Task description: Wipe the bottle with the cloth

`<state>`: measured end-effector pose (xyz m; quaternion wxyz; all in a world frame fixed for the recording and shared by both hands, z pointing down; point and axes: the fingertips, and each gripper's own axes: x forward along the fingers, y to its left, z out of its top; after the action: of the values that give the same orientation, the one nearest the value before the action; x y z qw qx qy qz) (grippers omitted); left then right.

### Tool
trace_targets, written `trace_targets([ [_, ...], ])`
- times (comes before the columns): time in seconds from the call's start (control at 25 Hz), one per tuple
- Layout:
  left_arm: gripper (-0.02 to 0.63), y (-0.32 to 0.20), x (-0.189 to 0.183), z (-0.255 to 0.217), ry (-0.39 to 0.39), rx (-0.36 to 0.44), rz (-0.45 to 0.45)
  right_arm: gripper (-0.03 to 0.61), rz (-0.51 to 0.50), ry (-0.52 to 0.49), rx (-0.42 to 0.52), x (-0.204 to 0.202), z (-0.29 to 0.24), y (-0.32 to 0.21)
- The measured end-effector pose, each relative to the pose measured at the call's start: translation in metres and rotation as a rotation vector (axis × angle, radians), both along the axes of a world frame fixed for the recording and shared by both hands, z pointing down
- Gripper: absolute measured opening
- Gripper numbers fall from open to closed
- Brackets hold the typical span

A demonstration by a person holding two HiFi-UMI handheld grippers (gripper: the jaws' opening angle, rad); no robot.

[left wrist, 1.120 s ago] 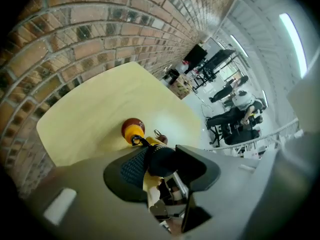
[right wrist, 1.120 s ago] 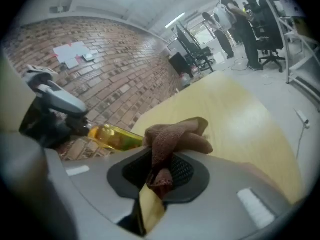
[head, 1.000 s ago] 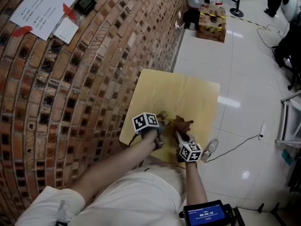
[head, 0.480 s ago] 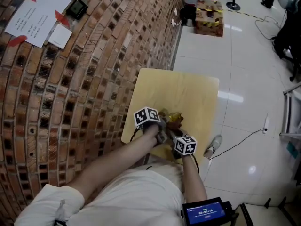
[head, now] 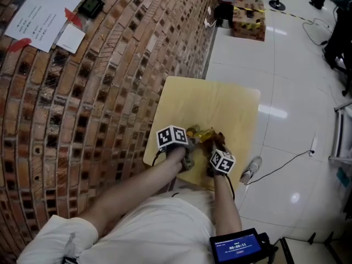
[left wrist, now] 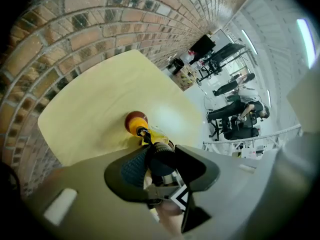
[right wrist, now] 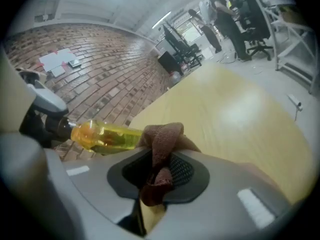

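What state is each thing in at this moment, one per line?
bottle, held by its dark end in the left claw, yellow liquid inside.
cloth, bunched, pinched in the right claw, against the bottle.
left claw, shut on bottle.
right claw, shut on cloth.

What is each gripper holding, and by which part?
Left gripper: the bottle, jaws on its dark end. Right gripper: the cloth, jaws on a bunched fold.

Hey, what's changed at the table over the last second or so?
The right gripper, shut on the cloth, moved forward, away from the person, and brought the cloth up against the bottle. The left gripper stayed in place, shut on the bottle. The table is as it was.
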<state>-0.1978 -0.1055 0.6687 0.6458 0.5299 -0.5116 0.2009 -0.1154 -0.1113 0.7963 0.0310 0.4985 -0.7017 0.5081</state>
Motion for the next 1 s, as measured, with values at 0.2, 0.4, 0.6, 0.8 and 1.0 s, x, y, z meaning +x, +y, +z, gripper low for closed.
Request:
trace_targets([
  [0.2, 0.178, -0.004, -0.005, -0.007, -0.126, 0.099, 0.353, 0.066, 0.091, -0.093, 0.104, 0.046, -0.037, -0.004],
  [0.4, 0.176, 0.01, 0.002, -0.011, -0.254, 0.228, 0.839, 0.066, -0.122, -0.233, 0.199, 0.041, -0.071, 0.002],
  [0.6, 0.175, 0.027, 0.015, -0.014, -0.335, 0.389, 1.221, 0.066, -0.369, -0.412, 0.153, 0.001, -0.082, 0.014],
  [0.8, 0.175, 0.038, 0.011, -0.013, -0.332, 0.472, 1.364, 0.066, -0.525, -0.45, 0.113, -0.041, -0.08, 0.021],
  [1.0, 0.175, 0.053, 0.012, -0.02, -0.295, 0.501, 1.47, 0.066, -0.376, -0.733, 0.06, -0.065, -0.107, 0.017],
])
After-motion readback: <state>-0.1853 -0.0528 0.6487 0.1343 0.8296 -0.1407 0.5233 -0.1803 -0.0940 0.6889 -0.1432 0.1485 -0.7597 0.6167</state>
